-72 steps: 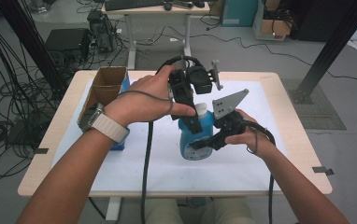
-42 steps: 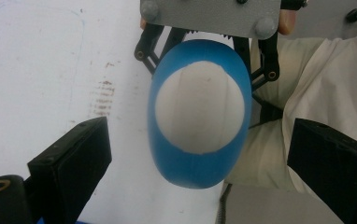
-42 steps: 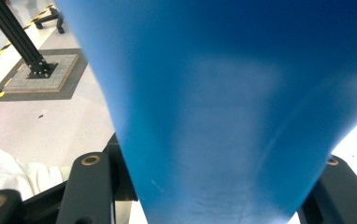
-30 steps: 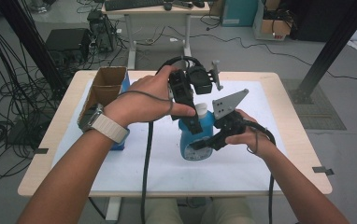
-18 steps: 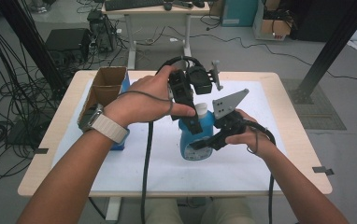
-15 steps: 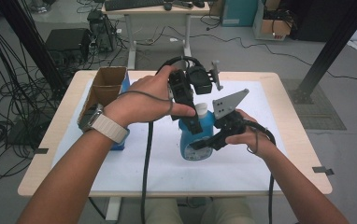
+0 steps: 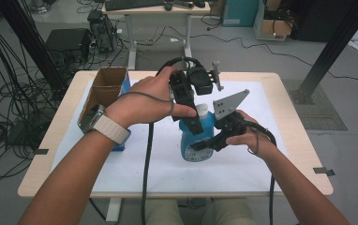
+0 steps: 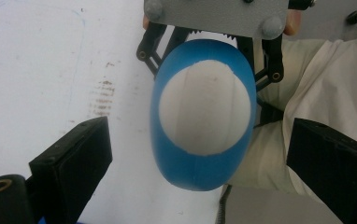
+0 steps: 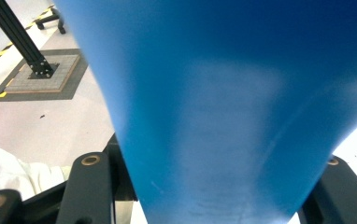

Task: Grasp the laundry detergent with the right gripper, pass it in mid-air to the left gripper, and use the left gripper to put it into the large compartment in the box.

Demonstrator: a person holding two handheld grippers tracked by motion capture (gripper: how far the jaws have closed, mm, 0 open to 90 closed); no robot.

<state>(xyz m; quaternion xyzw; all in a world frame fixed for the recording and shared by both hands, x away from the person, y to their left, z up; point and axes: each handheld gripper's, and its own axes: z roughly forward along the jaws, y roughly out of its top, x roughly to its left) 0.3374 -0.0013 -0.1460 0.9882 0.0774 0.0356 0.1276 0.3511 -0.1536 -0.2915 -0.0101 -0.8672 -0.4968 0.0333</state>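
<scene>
A blue bottle [image 7: 190, 149] with a white cap [image 7: 202, 110] stands upright in the middle of the table. My left gripper [image 7: 193, 123] points straight down over it. In the left gripper view the cap [image 8: 204, 107] lies between and beyond the wide-apart jaws of that gripper [image 8: 202, 175], which is open and clear of the bottle. My right gripper [image 7: 204, 144] comes in from the right and is shut on the bottle's body. In the right gripper view the bottle [image 9: 214, 93] sits tight between the jaws of the right gripper [image 9: 209, 196].
An open cardboard box [image 7: 103, 91] stands at the table's back left, with a blue object [image 7: 121, 146] beside it under my left wrist. A white mat [image 7: 167, 173] covers the tabletop. Desks, cables and black frame posts stand on the floor beyond.
</scene>
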